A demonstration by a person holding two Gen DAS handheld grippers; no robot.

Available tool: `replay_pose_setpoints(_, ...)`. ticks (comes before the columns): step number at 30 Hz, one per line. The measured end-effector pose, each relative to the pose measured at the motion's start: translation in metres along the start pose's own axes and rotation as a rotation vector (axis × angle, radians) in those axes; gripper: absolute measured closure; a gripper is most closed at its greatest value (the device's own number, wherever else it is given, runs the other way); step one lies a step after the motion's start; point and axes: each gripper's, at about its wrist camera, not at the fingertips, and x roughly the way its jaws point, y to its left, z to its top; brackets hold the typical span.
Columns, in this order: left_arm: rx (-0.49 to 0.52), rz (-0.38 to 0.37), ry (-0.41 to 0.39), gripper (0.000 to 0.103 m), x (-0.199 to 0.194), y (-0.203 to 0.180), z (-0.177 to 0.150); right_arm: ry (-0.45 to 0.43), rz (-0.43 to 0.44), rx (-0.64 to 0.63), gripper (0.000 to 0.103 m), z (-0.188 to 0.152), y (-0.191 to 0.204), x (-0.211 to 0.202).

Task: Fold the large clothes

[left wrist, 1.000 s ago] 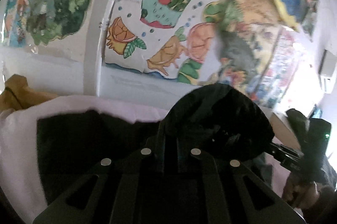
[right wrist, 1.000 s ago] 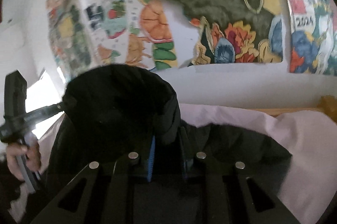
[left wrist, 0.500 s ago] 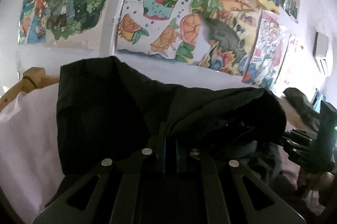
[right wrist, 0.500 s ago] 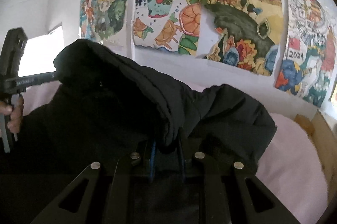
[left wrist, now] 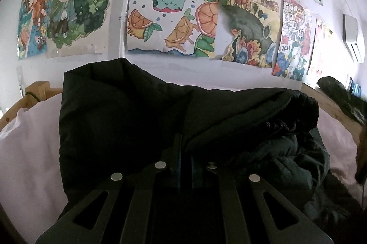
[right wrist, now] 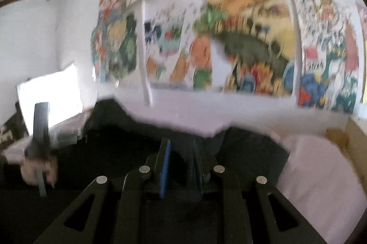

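Left-wrist view: the left gripper (left wrist: 184, 152) has its jaws drawn together on a fold of the black padded jacket (left wrist: 128, 120), the fabric rising over the fingers and hiding their tips. The jacket lies across the pink sheet (left wrist: 29, 152) of the bed, one squared corner standing up toward the wall edge of the bed, the rest bunched in quilted rolls toward the right side. A wooden bed frame (left wrist: 39, 92) shows at the left corner, and a second dark garment (left wrist: 339, 95) lies on the wooden edge at the far right. Children's paintings (left wrist: 172, 10) cover the white wall behind; an air conditioner (left wrist: 352, 37) hangs at the right. Right-wrist view (blurred by motion): the right gripper (right wrist: 181, 152), with blue pads (right wrist: 165, 170), has its jaws parting slightly, a narrow gap between them; whether the jacket (right wrist: 247, 152) beneath is pinched there cannot be told. The jacket spreads flat over the pink sheet (right wrist: 321, 175) from the left edge of the bed toward the middle. At the left, a hand (right wrist: 37, 169) grips the handle of the other gripper over the jacket; a bright window (right wrist: 50, 99) stands behind it
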Motion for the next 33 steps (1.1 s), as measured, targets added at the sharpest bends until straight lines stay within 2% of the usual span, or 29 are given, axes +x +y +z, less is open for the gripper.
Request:
replay_pose_setpoints(3,0.008,-0.005,0.000,0.099,-0.001,0.001,0.001,0.081,0.018,0.032,0.084,0.015,0.006,0.043)
replay_pose_setpoints(6,0.032,0.003,0.005,0.099,-0.004,-0.002,0.003,0.216,0.063,0.073,0.084,-0.002,0.009,0.086)
replay_pose_setpoints(8,0.044,-0.015,0.013,0.098,-0.012,-0.003,0.008,0.262,0.069,0.049,0.084,-0.018,0.015,0.097)
replay_pose_setpoints(11,0.050,-0.047,-0.003,0.094,-0.030,-0.001,0.013,0.286,0.057,-0.030,0.084,-0.037,0.025,0.096)
replay_pose_setpoints(12,0.043,-0.073,-0.023,0.088,-0.038,0.002,0.014,0.291,0.059,-0.044,0.084,-0.041,0.026,0.094)
replay_pose_setpoints(14,0.012,-0.111,-0.089,0.066,-0.058,0.006,0.016,0.299,0.064,-0.057,0.084,-0.045,0.027,0.092)
replay_pose_setpoints(15,-0.006,-0.134,-0.124,0.050,-0.066,0.006,0.018,0.298,0.063,-0.063,0.084,-0.047,0.027,0.091)
replay_pose_setpoints(16,-0.015,-0.157,-0.150,0.048,-0.072,0.003,0.022,0.296,0.062,-0.069,0.084,-0.049,0.028,0.090)
replay_pose_setpoints(18,-0.016,-0.184,-0.168,0.048,-0.073,-0.006,0.033,0.294,0.054,-0.077,0.084,-0.050,0.030,0.092)
replay_pose_setpoints(20,0.001,-0.174,-0.132,0.048,-0.059,-0.020,0.045,0.292,0.052,-0.072,0.084,-0.052,0.031,0.093)
replay_pose_setpoints(23,0.006,-0.107,-0.009,0.048,-0.018,-0.033,0.052,0.295,0.053,-0.056,0.084,-0.057,0.028,0.093)
replay_pose_setpoints(24,0.015,-0.062,0.065,0.055,0.003,-0.033,0.048,0.299,0.045,-0.066,0.085,-0.058,0.027,0.092)
replay_pose_setpoints(25,0.018,-0.028,0.102,0.073,0.015,-0.031,0.044,0.300,0.029,-0.085,0.087,-0.059,0.026,0.090)
replay_pose_setpoints(26,0.018,0.003,0.131,0.076,0.024,-0.027,0.038,0.299,0.015,-0.107,0.087,-0.060,0.026,0.088)
replay_pose_setpoints(27,0.007,-0.004,0.148,0.076,0.031,-0.021,0.032,0.298,-0.004,-0.138,0.087,-0.061,0.025,0.087)
replay_pose_setpoints(30,0.020,-0.019,0.150,0.078,0.042,-0.011,0.019,0.301,-0.029,-0.170,0.088,-0.069,0.016,0.089)
replay_pose_setpoints(33,0.074,0.005,0.135,0.078,0.052,-0.014,0.009,0.317,-0.022,-0.133,0.089,-0.082,0.002,0.103)
